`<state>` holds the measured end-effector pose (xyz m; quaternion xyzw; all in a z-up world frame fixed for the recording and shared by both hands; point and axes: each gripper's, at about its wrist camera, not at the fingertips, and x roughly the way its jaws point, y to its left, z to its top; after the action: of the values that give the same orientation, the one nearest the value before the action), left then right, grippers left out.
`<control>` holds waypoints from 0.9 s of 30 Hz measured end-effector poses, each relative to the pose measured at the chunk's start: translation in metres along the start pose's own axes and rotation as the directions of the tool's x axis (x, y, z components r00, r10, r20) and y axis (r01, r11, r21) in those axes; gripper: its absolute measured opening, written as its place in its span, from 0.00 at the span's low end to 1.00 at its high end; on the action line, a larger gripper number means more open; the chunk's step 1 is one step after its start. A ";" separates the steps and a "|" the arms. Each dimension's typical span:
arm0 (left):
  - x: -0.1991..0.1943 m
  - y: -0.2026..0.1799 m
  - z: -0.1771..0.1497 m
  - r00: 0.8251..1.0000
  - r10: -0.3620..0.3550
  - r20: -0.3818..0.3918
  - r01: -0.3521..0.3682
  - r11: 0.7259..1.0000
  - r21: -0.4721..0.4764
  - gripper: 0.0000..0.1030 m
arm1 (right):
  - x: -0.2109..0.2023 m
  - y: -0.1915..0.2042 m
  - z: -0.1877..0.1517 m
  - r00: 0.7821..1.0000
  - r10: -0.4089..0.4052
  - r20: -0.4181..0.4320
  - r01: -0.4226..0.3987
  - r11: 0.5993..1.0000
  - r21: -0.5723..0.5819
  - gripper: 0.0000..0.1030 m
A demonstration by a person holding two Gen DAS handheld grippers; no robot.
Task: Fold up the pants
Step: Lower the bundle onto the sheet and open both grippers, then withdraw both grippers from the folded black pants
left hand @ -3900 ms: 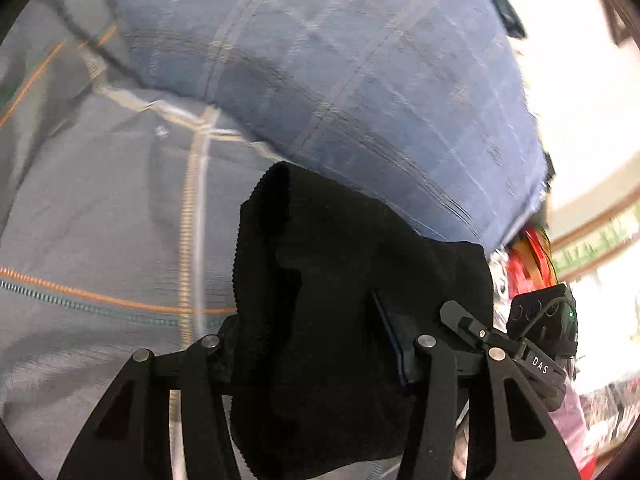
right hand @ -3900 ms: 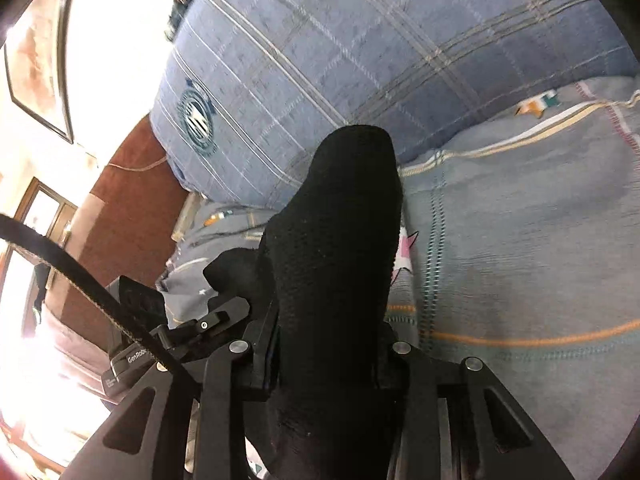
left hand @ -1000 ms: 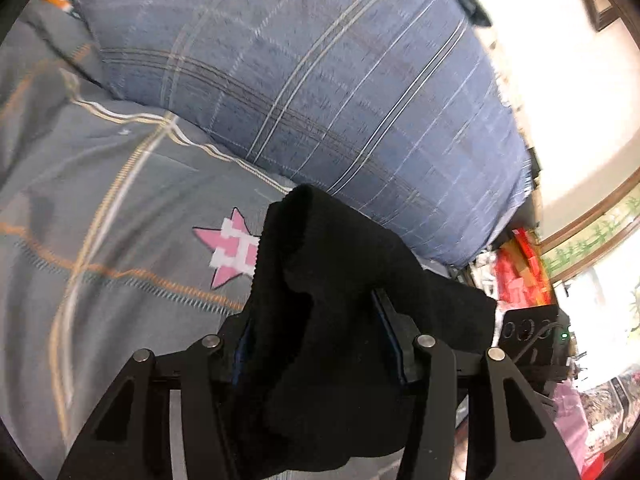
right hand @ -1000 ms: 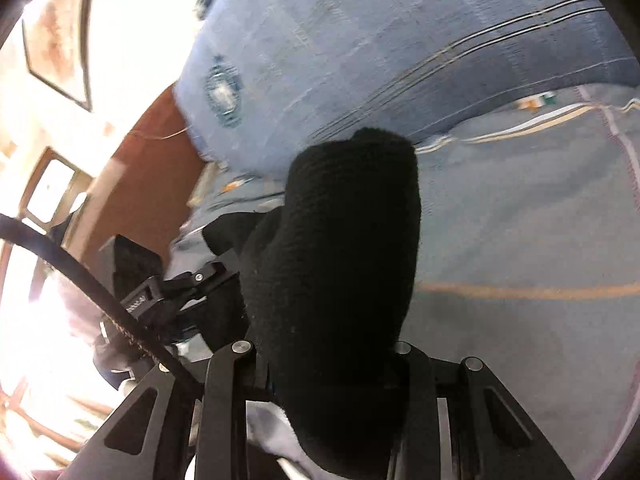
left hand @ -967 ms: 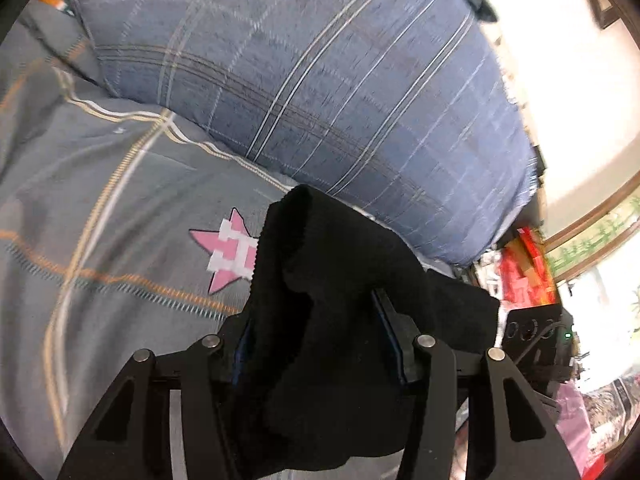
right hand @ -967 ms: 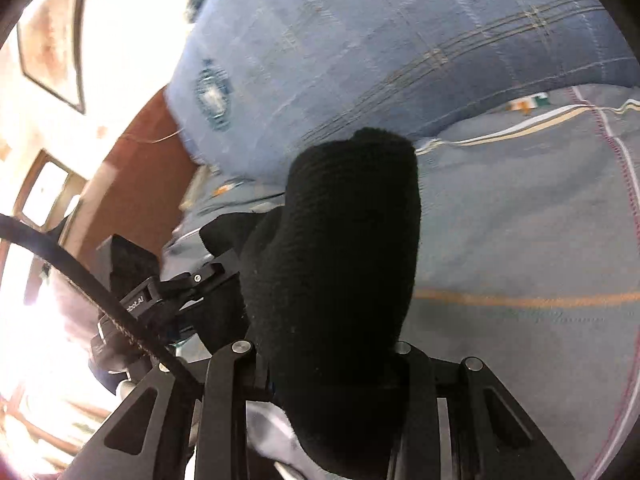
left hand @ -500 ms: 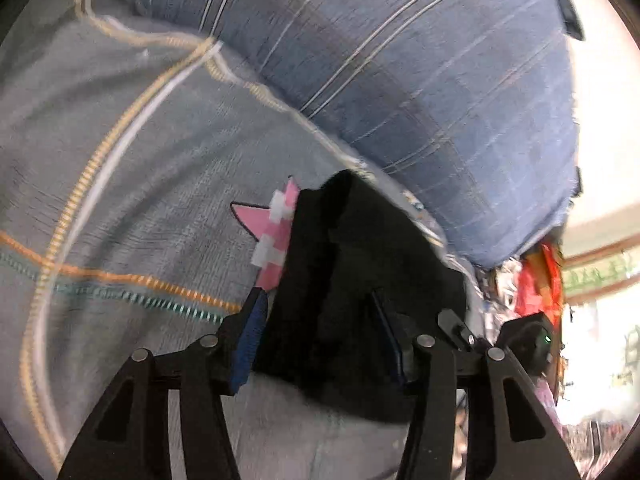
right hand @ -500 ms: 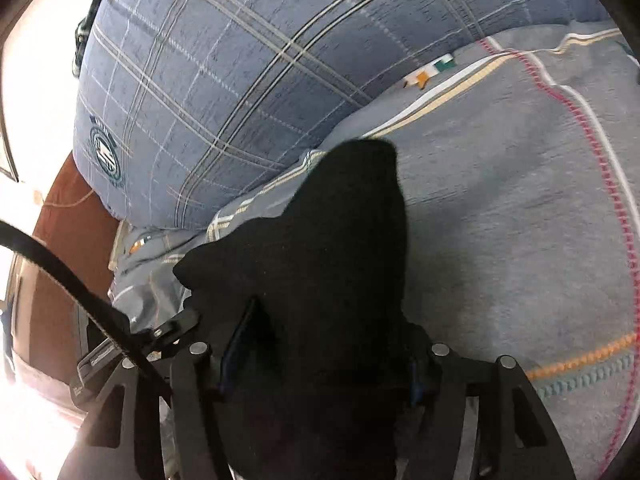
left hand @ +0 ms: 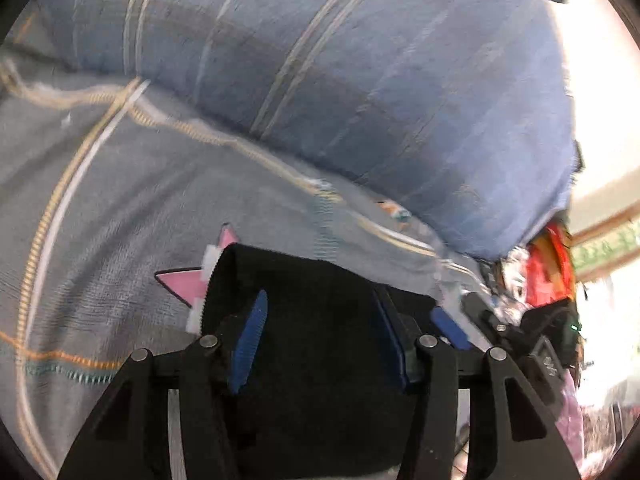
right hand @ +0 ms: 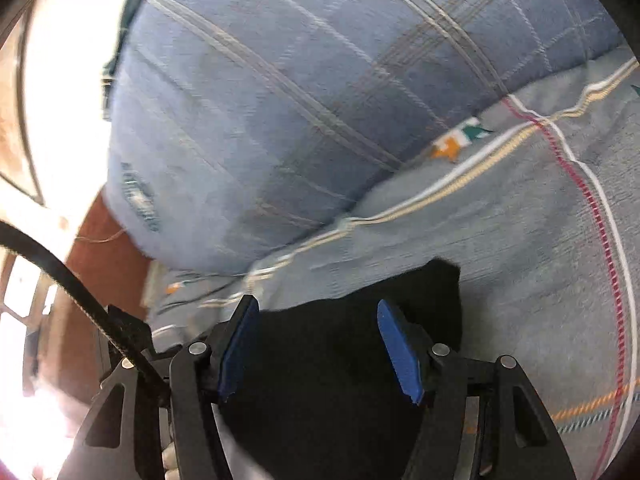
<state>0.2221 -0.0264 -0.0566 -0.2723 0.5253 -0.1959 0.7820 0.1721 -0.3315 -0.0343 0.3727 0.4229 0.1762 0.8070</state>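
Both tongs stand with their blue pads spread apart over the cloth, gripping nothing as far as these views show. Between the fingers of the left gripper (left hand: 320, 344) the black knitted pants (left hand: 320, 320) lie flat on the grey bedsheet with orange and white stitched lines (left hand: 100, 220), and neither pad pinches them; the fabric's far left corner partly covers a pink star patch (left hand: 180, 280) printed on the sheet. The right gripper (right hand: 320, 344) is likewise wide open, its pads on either side of the pants (right hand: 340, 340), whose far right corner rests on the sheet (right hand: 520, 240) just beyond the right pad. To the right in the left wrist view the other tool's dark body shows near the cloth's edge, so the two tongs sit close together over one compact bundle. Farther off a large blue plaid pillow (left hand: 360, 80) fills the far side of both views, and the pants lie near it but apart from it. Judging by the small, squared outline with its straight far edge, the fold looks laid down and released; what may be left is smoothing, or one more fold if a smaller packet is wanted, though the near part of the bundle is hidden behind the tool frames.
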 end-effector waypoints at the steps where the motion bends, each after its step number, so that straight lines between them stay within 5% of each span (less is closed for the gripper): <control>1: 0.002 0.004 -0.001 1.000 -0.009 0.009 0.009 1.000 -0.012 0.50 | 0.003 -0.006 0.001 1.000 -0.012 0.000 0.012 1.000 0.012 0.64; 7: -0.008 0.012 0.001 0.997 -0.071 0.012 0.071 0.997 -0.022 0.50 | 0.018 -0.023 0.004 0.999 -0.047 -0.018 0.047 0.998 0.035 0.63; 12: -0.048 0.010 -0.019 0.998 -0.059 0.035 0.059 0.998 0.015 0.51 | -0.013 -0.008 -0.005 0.998 -0.040 0.048 0.039 0.999 0.019 0.64; 21: -0.115 -0.005 -0.110 0.980 0.109 0.167 -0.135 0.979 0.155 0.54 | -0.085 0.028 -0.111 0.990 -0.082 0.111 0.099 0.984 -0.148 0.68; 27: -0.139 -0.017 -0.165 0.926 0.243 0.289 -0.309 0.926 0.214 0.59 | -0.101 0.032 -0.176 0.986 -0.121 0.116 0.138 0.979 -0.150 0.70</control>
<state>0.0169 0.0062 0.0041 -0.1149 0.4231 -0.1121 0.8918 -0.0291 -0.2910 -0.0188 0.2880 0.3875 0.1358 0.8651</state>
